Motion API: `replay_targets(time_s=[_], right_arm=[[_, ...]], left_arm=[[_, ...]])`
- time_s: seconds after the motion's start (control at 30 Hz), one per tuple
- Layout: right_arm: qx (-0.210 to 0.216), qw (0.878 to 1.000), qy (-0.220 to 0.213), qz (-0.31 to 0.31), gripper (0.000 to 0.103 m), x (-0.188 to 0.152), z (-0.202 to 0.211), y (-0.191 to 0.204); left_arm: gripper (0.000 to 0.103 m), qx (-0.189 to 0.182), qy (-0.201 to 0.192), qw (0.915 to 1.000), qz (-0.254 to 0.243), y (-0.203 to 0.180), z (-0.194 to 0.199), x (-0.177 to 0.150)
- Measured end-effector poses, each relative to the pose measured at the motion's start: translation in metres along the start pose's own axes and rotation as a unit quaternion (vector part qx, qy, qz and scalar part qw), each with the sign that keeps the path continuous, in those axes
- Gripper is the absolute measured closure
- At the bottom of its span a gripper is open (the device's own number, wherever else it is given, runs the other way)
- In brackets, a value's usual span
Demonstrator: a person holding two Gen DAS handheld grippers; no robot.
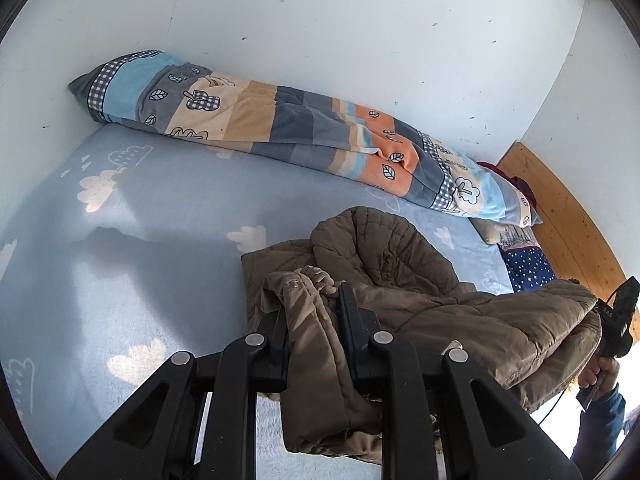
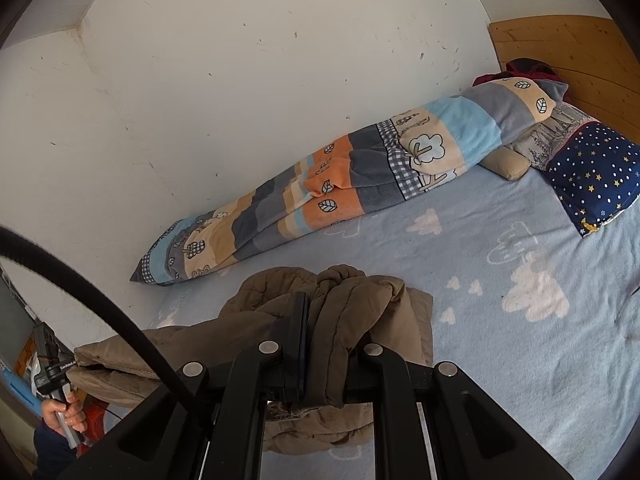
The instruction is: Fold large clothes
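At the far left, a patchwork blanket (image 1: 288,132) lies rolled along the white wall (image 1: 320,20), stretching across the back of the bed. In front of it spreads a light-blue sheet (image 1: 140,240) printed with white clouds. Near the middle, the left gripper (image 1: 310,308) is clenched on a bunched fold of the brown quilted jacket (image 1: 400,280), the cloth squeezed between its 2 black fingers (image 1: 348,312) and draping down over the frame. The jacket's hood rests on the sheet, while its body is lifted off the bed and stretches rightward to the right gripper (image 2: 310,320), which is likewise clamped on a thick fold of the same jacket. The far edge of the garment touches the sheet. Further right, a navy star-print pillow (image 2: 592,176) sits by the wooden headboard (image 2: 568,52), beside a beige pillow (image 2: 506,164) partly under the blanket.
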State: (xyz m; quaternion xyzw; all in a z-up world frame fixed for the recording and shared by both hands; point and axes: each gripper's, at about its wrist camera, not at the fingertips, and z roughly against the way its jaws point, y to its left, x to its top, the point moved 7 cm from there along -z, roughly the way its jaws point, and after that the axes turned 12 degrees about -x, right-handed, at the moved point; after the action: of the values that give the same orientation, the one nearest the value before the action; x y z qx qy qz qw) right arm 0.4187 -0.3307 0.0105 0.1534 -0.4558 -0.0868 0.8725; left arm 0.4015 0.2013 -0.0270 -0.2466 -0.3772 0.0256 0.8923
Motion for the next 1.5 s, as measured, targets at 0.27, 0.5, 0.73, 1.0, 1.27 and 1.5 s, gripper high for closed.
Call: replay_targets(time_s=[0.27,0.5,0.73,1.0,1.27,1.5], right_arm=[[-0.041,0.999,0.013,0.016,0.092,0.031,-0.083,-0.011],[-0.078,0.995,0.053,0.014,0.092,0.033,-0.165,-0.027],[-0.111,0.986,0.122,-0.031,0.091,0.010,-0.240,-0.057],[-0.039,0.962,0.173,-0.210,0.085,0.006,-0.263,-0.093],[0.053,0.943,0.174,-0.278,0.077,0.025,-0.226,-0.096],[0.077,0.945,0.118,-0.295,0.059,0.053,-0.183,-0.107]], left_arm=[[0.083,0.025,0.014,0.9996,0.007,0.030,-0.073,0.041],[0.082,0.044,0.046,0.9964,0.056,0.073,-0.150,0.044],[0.079,0.049,0.075,0.9908,0.101,0.110,-0.209,0.034],[0.067,0.010,0.066,0.9745,0.214,0.134,-0.214,0.042],[0.034,-0.007,-0.041,0.9592,0.280,0.166,-0.152,0.085],[0.034,-0.007,-0.041,0.9811,0.189,0.135,-0.130,0.087]])
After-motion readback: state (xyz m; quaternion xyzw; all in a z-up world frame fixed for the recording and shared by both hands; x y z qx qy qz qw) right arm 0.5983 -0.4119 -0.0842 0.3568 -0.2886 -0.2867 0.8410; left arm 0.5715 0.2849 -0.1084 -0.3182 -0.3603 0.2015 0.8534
